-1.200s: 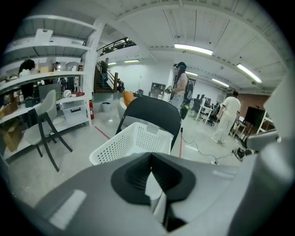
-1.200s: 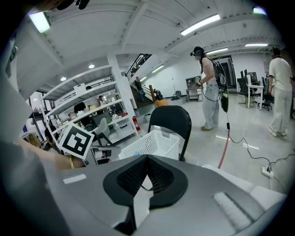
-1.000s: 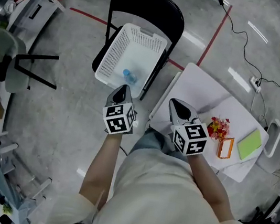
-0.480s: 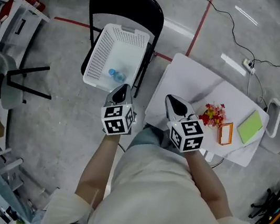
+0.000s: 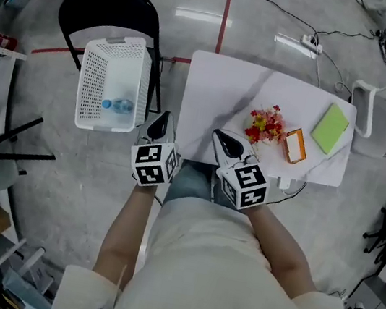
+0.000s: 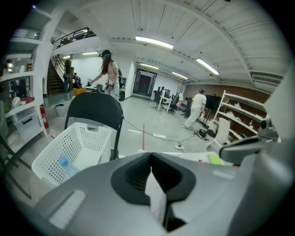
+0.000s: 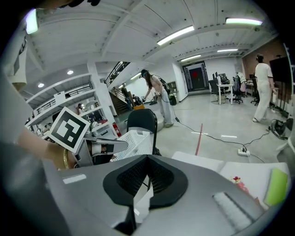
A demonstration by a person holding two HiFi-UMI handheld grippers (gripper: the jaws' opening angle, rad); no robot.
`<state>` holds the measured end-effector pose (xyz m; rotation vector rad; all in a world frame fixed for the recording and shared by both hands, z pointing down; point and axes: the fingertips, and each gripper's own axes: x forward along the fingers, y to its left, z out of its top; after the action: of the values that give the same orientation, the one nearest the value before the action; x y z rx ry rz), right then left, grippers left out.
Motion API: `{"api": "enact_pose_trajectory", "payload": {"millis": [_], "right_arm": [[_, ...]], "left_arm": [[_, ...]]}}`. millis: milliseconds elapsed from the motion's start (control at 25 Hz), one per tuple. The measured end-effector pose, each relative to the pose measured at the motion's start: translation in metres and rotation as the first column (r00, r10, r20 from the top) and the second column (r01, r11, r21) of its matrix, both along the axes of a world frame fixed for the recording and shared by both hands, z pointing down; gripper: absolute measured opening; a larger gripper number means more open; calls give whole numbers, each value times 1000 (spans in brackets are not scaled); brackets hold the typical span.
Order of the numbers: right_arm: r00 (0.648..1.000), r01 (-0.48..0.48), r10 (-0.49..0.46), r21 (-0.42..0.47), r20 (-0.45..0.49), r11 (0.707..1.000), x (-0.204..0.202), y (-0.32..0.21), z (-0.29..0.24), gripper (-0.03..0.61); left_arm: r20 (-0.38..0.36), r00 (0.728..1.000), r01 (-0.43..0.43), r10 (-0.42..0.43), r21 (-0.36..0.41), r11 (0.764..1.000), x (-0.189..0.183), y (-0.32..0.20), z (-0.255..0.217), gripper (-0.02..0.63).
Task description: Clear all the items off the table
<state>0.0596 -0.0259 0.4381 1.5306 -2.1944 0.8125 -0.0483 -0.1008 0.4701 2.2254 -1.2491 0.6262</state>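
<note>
You hold both grippers low in front of you. The left gripper [image 5: 160, 124] sits just off the worktop's [image 5: 216, 81] near left corner and the right gripper [image 5: 228, 145] over its near edge. Each has its jaws pressed together on nothing.

Just beyond the right one, close to the near edge, lies a bunch of red and yellow flowers [image 5: 265, 124]. A small orange box [image 5: 295, 145] sits just beside it toward the right edge, and a green notepad [image 5: 330, 128] lies further back, near that edge. These three are yet to be cleared.

Off the left edge, a white basket [image 5: 97, 68] rests on a black folding chair [image 5: 111, 8] and already holds a clear water bottle [image 5: 119, 105]. I judge you roughly a quarter through, with three pickups left.
</note>
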Motion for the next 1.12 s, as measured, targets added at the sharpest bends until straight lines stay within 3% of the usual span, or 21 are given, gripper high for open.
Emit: {"api": "enact_pose_trajectory", "payload": {"millis": [480, 920, 1120], "right_arm": [[980, -198, 199, -90, 2, 976, 96, 74, 52, -2], [941, -338, 327, -192, -89, 921, 154, 117, 130, -2], [932, -364, 349, -246, -102, 898, 169, 122, 172, 71]], "left_arm": [[-14, 978, -210, 209, -53, 976, 121, 60, 38, 9], [62, 959, -270, 277, -101, 957, 160, 92, 80, 9], [84, 949, -292, 305, -135, 947, 174, 104, 103, 9]]}}
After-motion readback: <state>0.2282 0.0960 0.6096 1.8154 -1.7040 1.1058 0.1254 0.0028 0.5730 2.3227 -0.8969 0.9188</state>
